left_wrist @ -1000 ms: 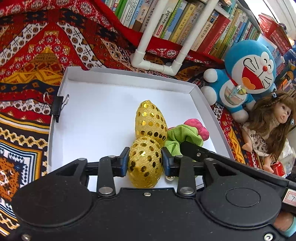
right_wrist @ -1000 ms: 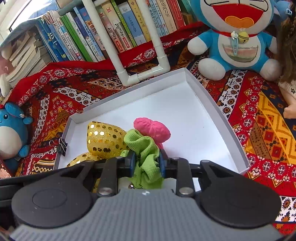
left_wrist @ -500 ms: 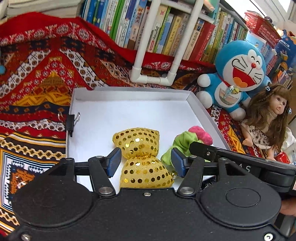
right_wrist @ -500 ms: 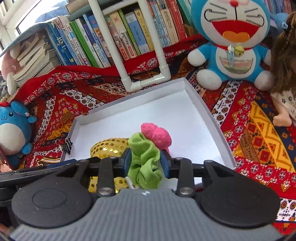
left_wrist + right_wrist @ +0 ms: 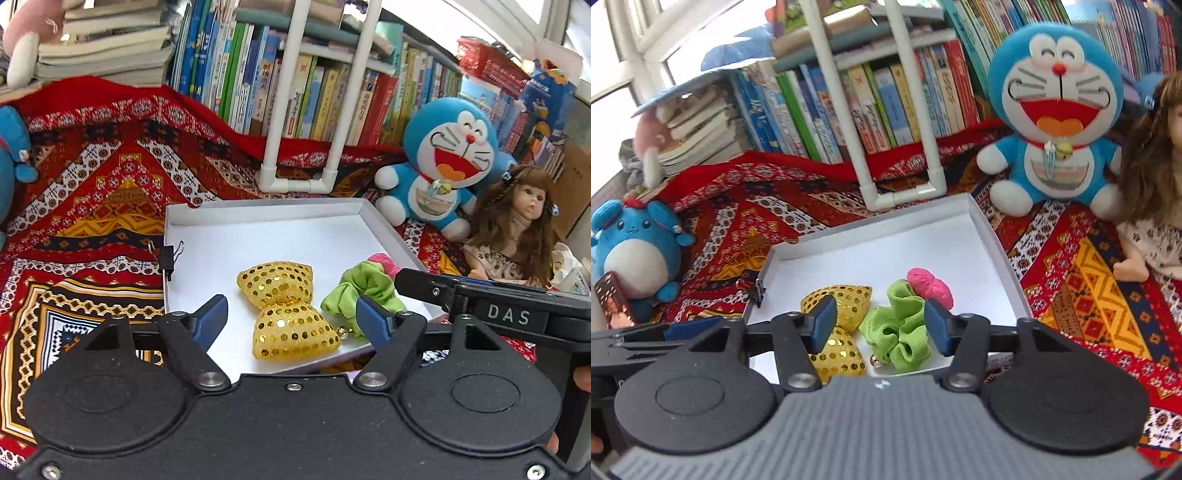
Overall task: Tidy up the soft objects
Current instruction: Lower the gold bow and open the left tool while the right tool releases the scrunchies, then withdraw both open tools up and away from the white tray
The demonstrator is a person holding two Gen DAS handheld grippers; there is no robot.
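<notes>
My left gripper (image 5: 291, 317) and right gripper (image 5: 881, 326), jaws opening, pads clear of any object. In the white tray (image 5: 258, 214): gold sequined bow (image 5: 286, 306) at centre, green scrunchie (image 5: 899, 328) just to its right, pink soft piece (image 5: 931, 288) touching the scrunchie's far side.

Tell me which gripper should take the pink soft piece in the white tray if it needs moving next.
Right, probably. The pink piece lies just beyond the right gripper, past the green scrunchie. The left gripper faces the gold sequin bow; from there the pink piece sits far right, half hidden. Both jaws are opening, gripping nothing.
</notes>
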